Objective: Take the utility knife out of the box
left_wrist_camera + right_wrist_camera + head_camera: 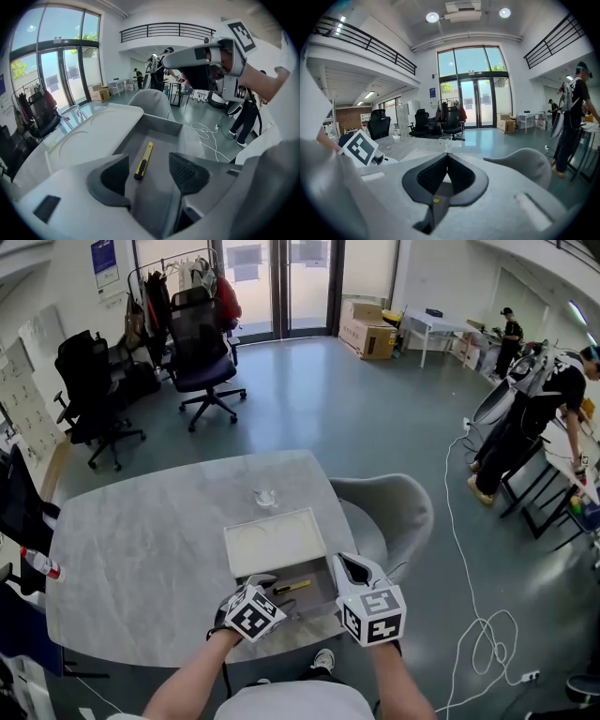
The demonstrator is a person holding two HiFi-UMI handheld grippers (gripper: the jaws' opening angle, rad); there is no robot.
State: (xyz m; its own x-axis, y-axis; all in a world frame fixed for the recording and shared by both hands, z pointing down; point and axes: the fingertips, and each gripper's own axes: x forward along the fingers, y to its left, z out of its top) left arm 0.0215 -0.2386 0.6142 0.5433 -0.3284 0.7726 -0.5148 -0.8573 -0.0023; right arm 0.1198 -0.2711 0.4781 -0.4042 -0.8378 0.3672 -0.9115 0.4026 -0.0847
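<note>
A yellow and black utility knife (292, 587) lies flat on the floor of an open grey box (323, 601) at the table's near edge; the box's white lid (275, 540) lies back behind it. My left gripper (265, 580) hovers at the box's near left corner. In the left gripper view it (149, 176) is open, and the knife (143, 161) lies a little ahead between its dark pads (187, 172), untouched. My right gripper (345, 563) is over the box's right edge. Its tips (446, 157) meet, shut on nothing.
The marble table (141, 549) extends left and back. A small clear glass (266, 496) stands behind the lid. A grey chair (398, 512) sits at the table's right side. White cable (469, 615) lies on the floor, and office chairs (202, 362) stand farther off.
</note>
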